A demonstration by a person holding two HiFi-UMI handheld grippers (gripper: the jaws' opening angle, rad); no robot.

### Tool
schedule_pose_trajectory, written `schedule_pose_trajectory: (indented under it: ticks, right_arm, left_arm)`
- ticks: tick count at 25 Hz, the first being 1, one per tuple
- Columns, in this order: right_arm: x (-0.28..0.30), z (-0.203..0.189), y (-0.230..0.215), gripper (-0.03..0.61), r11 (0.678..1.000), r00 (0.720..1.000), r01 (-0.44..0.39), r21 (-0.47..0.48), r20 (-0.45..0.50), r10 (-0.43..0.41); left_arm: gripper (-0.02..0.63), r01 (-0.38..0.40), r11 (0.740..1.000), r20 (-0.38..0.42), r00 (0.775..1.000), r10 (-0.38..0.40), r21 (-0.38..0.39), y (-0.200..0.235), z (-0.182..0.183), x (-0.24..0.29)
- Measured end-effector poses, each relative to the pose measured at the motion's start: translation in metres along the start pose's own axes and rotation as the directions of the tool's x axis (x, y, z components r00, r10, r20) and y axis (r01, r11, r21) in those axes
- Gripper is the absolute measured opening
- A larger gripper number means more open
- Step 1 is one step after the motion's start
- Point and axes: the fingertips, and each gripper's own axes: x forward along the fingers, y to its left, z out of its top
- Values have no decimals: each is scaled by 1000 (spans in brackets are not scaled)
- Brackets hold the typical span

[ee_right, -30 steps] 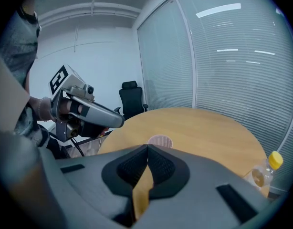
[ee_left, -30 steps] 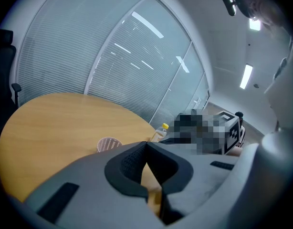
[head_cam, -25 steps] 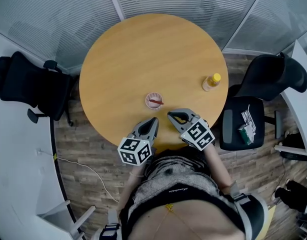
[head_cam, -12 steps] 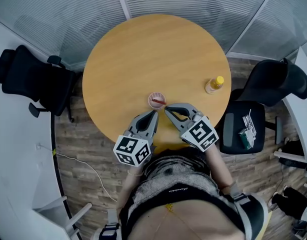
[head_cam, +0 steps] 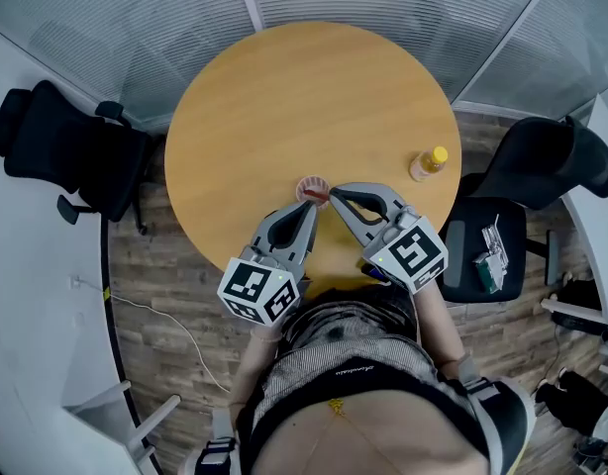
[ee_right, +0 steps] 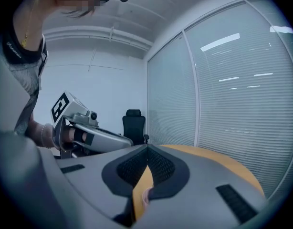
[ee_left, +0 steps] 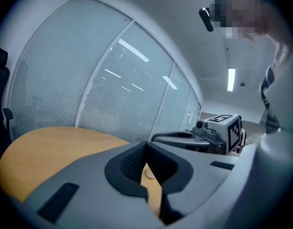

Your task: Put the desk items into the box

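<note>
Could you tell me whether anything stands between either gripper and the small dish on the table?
Nothing visible does. The left gripper and right gripper, both shut and empty, point at the small dish with only bare table between. The yellow-capped bottle stands well off to the right. No box is in view.

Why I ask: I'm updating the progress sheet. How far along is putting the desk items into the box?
Done: nothing visible. The small dish and the yellow-capped bottle sit on the round table, and no box is in view. In hand: nothing. The left hand-held gripper and right hand-held gripper are both shut and empty, tips near the dish. Left: both items.
</note>
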Motion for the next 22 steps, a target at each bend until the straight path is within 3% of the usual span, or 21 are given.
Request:
schedule_pose_trajectory:
  ticks: [22]
  right_arm:
    - [2,-5,3,21,1000,999,-6,-14,-40,6]
  left_arm:
    - [18,-12,1000,-5,1000,11,-11,7,-1,0]
